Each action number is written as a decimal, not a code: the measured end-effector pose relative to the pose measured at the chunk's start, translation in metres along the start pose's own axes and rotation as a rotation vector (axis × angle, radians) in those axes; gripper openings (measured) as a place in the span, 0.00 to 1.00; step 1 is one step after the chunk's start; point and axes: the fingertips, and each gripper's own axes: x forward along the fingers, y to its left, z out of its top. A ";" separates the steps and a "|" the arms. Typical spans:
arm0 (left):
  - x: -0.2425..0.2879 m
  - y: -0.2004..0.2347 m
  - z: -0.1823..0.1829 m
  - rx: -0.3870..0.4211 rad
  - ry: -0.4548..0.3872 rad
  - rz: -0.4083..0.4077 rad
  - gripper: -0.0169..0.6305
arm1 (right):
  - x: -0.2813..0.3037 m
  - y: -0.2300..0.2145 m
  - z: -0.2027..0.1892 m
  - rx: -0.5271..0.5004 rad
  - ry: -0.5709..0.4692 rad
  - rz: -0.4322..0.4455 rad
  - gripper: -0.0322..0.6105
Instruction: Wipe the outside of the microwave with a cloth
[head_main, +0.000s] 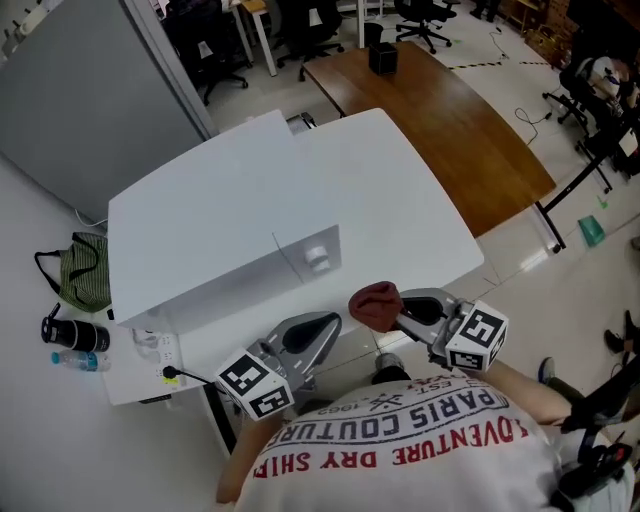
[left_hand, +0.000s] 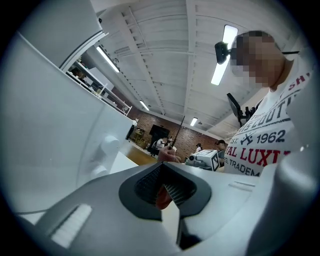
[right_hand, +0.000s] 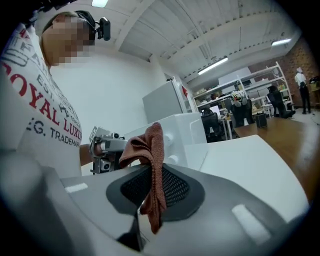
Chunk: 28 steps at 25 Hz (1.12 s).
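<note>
The right hand-held gripper (head_main: 398, 312) had its jaws clamped on a reddish-brown cloth (head_main: 375, 305). The cloth was bunched above the tips, and one end hung down between the pads. The left hand-held gripper (head_main: 326, 327) was just beside it, with its jaws together and, as far as I could tell, nothing held. A small reddish patch showed between its pads, but I could not identify it.

Both hand-held grippers were close to the person's body and apart from the white microwave (head_main: 210, 220), which stood on the white desk (head_main: 420, 210). Its knobs (head_main: 318, 256) faced the person.

In my judgement the wiping had not started. To do it well, the right hand-held gripper should keep a firm hold and bring the bunched part, not the hard jaw tips, flat against one face. It should make long strokes and go gently around the knobs, so that they do not turn.
</note>
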 end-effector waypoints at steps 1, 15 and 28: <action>0.016 -0.005 -0.002 0.006 0.011 0.017 0.03 | -0.011 -0.011 0.004 -0.006 -0.002 0.015 0.12; 0.060 -0.006 0.029 0.058 0.000 0.116 0.04 | -0.022 -0.064 0.050 -0.010 -0.130 0.103 0.12; 0.089 0.009 0.048 0.080 0.008 0.143 0.04 | 0.016 -0.092 0.061 -0.014 -0.123 0.192 0.12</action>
